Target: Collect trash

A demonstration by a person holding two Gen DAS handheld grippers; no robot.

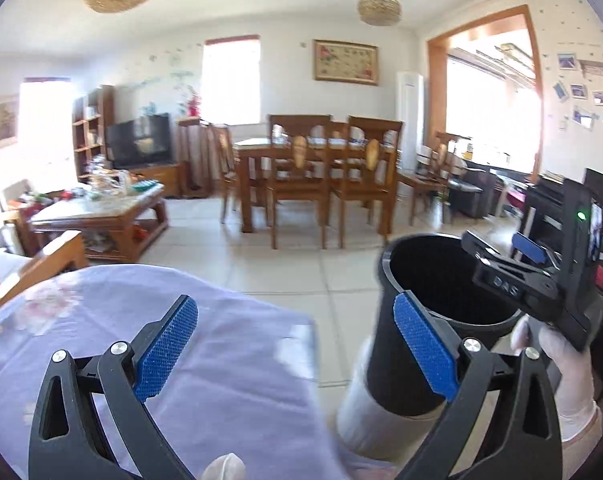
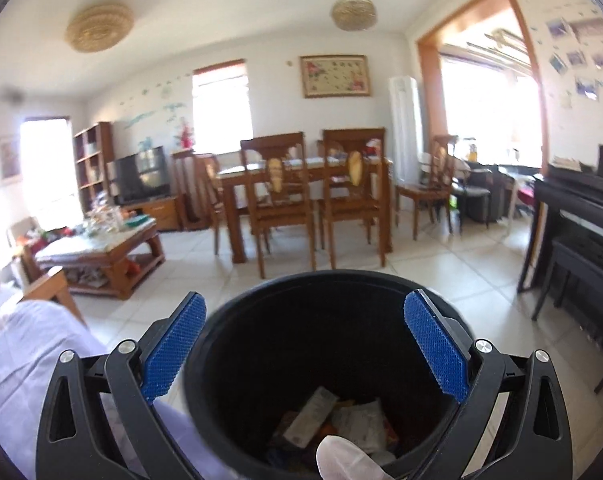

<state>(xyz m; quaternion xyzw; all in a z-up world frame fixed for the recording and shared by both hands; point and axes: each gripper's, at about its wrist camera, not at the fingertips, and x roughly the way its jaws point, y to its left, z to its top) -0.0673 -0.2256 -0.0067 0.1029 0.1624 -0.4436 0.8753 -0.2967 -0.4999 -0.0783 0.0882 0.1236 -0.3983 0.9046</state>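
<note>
right wrist view | right gripper (image 2: pixel 301 348) spread wide above black bin (image 2: pixel 229 320), wrappers (image 2: pixel 341 420) inside | left gripper (image 1: pixel 297 344) released, empty | step judged: drop done | next: more trash must be sought

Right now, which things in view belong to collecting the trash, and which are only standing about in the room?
For the job:
black bin
paper scraps and wrappers inside the bin
right gripper, fingers open over the bin
left gripper, fingers open, holding nothing

Only standing about:
dining table and chairs
coffee table
television
piano
</note>
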